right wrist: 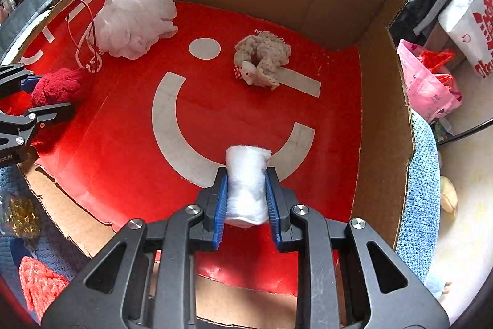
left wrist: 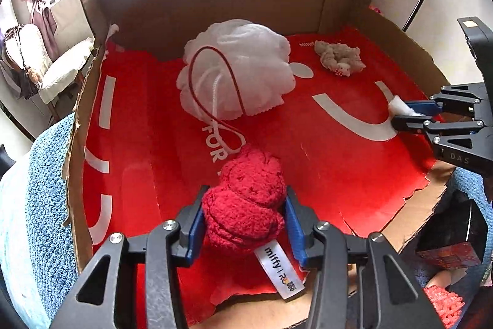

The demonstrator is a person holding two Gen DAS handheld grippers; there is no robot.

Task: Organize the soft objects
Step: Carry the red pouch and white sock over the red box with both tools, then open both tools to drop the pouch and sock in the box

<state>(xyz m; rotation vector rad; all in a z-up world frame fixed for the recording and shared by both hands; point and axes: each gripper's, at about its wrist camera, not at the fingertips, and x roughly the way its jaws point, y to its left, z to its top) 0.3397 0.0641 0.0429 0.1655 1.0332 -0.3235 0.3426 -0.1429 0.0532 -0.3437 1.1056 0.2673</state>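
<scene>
Setting: a cluttered bedroom; a cut-open cardboard box (right wrist: 382, 100) with a red printed floor and brown walls rests on a blue knitted blanket (left wrist: 46, 174).

Item 1: white wadding roll (right wrist: 246, 184). Held end-on in the right claw (right wrist: 246, 199), whose blue pads are closed tight against its sides. It hangs low over the box floor near the front edge, right of centre.

Item 2: red fluffy toy (left wrist: 246, 196) with a white sewn label. Pinched in the left claw (left wrist: 245, 221), jaws part-way open to its width and pressing its flanks. It sits low over the floor toward the front left.

Item 3: white mesh bath pouf (left wrist: 237, 67) with a red cord (left wrist: 215, 88), lying toward the back left corner.

Item 4: beige fluffy scrunchie (right wrist: 262, 60) with a small white charm, lying toward the back right, well apart from the pouf.

Handling note: both pieces appear ready for setting down. Judged best practice: lower each until it touches the floor before loosening, place them in bare red areas apart from items 3 and 4, keep the red toy off the cord loop, and release squarely so the soft roll does not topple or cling to the pads.
</scene>
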